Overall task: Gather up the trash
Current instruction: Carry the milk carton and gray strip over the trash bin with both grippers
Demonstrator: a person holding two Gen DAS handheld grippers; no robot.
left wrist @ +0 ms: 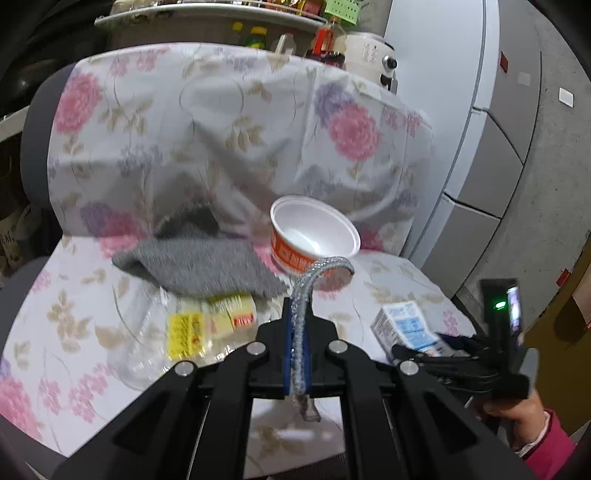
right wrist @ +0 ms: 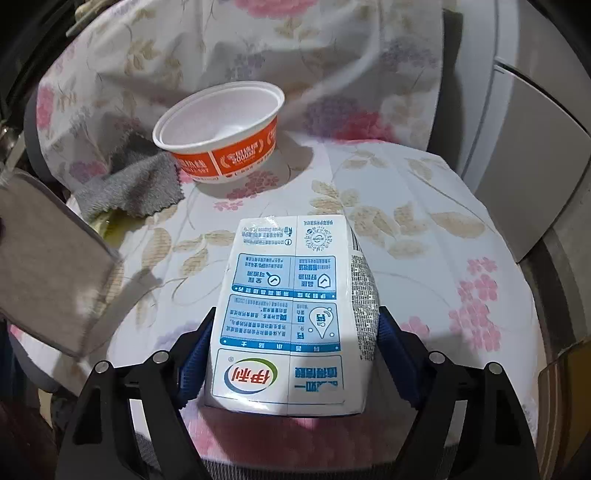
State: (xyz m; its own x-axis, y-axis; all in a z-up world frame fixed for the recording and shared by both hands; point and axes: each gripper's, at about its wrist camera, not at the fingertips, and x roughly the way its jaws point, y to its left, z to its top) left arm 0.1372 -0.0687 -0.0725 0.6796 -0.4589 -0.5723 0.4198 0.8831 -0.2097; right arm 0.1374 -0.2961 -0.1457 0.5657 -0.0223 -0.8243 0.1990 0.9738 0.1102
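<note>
A chair draped in floral cloth [left wrist: 221,122] holds the trash. My left gripper [left wrist: 298,332] is shut on a clear crinkled plastic strip [left wrist: 306,284] that arches up from between its fingers. My right gripper [right wrist: 295,339] has its blue pads on both sides of a white and blue milk carton [right wrist: 291,314], which lies on the seat; the carton also shows in the left wrist view [left wrist: 406,326]. An orange and white paper bowl [right wrist: 221,129] stands empty at the back of the seat [left wrist: 314,232]. A clear plastic bag with yellow packets [left wrist: 207,325] lies at the seat's left.
A grey cloth [left wrist: 199,266] lies beside the bowl. A beige flat panel [right wrist: 48,266] hangs at the left of the right wrist view. A grey cabinet [left wrist: 491,166] stands right of the chair. A shelf with bottles [left wrist: 258,22] is behind it.
</note>
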